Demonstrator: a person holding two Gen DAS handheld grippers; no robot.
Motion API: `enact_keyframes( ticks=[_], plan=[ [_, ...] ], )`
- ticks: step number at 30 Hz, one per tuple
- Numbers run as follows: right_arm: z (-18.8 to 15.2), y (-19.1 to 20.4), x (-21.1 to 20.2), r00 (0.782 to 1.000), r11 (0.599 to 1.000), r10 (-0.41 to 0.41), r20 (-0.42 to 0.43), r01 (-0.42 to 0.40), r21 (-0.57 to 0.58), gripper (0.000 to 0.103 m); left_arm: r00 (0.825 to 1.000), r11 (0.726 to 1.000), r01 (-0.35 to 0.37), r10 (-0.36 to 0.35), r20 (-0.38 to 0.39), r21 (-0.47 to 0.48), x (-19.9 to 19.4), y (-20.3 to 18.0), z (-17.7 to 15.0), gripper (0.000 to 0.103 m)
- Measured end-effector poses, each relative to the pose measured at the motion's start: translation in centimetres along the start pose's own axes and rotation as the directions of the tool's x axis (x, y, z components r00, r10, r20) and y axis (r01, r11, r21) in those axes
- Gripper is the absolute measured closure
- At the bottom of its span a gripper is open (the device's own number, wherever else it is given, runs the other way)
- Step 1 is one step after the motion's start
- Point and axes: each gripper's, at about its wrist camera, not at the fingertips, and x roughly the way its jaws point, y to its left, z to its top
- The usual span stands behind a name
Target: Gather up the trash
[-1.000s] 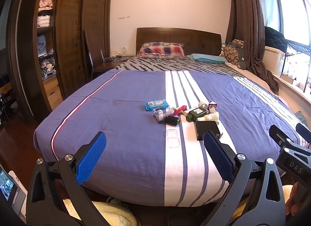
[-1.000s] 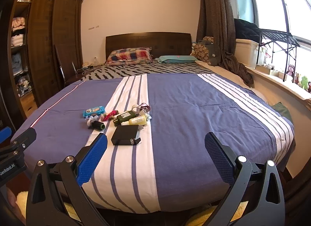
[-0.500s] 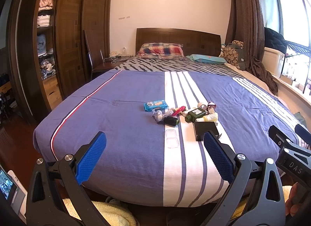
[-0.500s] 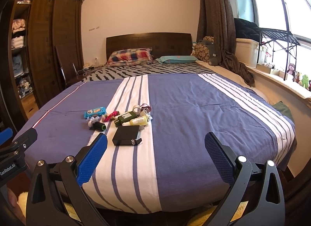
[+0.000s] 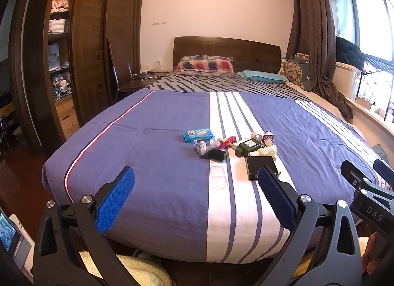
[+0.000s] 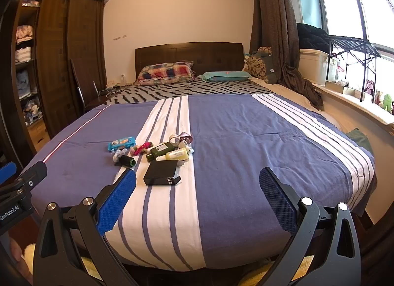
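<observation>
Partly jaw-hidden black box (edge only)

Both cameras are looking from the foot edge of the bed toward the headboard. The left one is sitting nearer the left corner, and the right one is looking from a bit further right. Each is staying low and close to the foot edge. Both are seeing the same pile of small things in the middle.
</observation>
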Motion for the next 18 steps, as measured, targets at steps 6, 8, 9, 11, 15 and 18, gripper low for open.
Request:
enact_keyframes(
  ticks=[6,8,9,11,15,18],
  plan=[
    [0.13,0.23,0.26,1.0,1.0,0.007,0.0,-0.007,-0.001,0.003,1.0,1.0,0.0,0.0,0.001,0.0,0.09,0.01,0.05,0.008],
    [0.12,0.22,0.32,1.0,1.0,0.009,0.0,-0.009,-0.003,0.003,1.0,1.0,-0.002,0.002,0.002,-0.001,0.09,0.01,0.05,0.008],
    [0.12,0.16,0.36,1.0,1.0,0.01,0.0,-0.01,-0.002,0.003,1.0,1.0,-0.003,0.003,0.001,-0.002,0.1,0.01,0.06,0.008],
    [0.11,0.2,0.37,1.0,1.0,0.01,0.0,-0.01,-0.002,0.003,1.0,1.0,-0.003,0.003,0.002,-0.003,0.11,0.02,0.2,0.008],
    [0.15,0.2,0.38,1.0,1.0,0.009,0.001,-0.009,-0.003,0.003,1.0,1.0,-0.005,0.005,0.004,-0.007,0.19,0.08,0.36,0.008],
    [0.21,0.3,0.55,1.0,1.0,0.009,0.002,-0.009,-0.004,0.003,1.0,1.0,-0.006,0.006,0.005,-0.008,0.23,0.13,0.37,0.008]
  ],
)
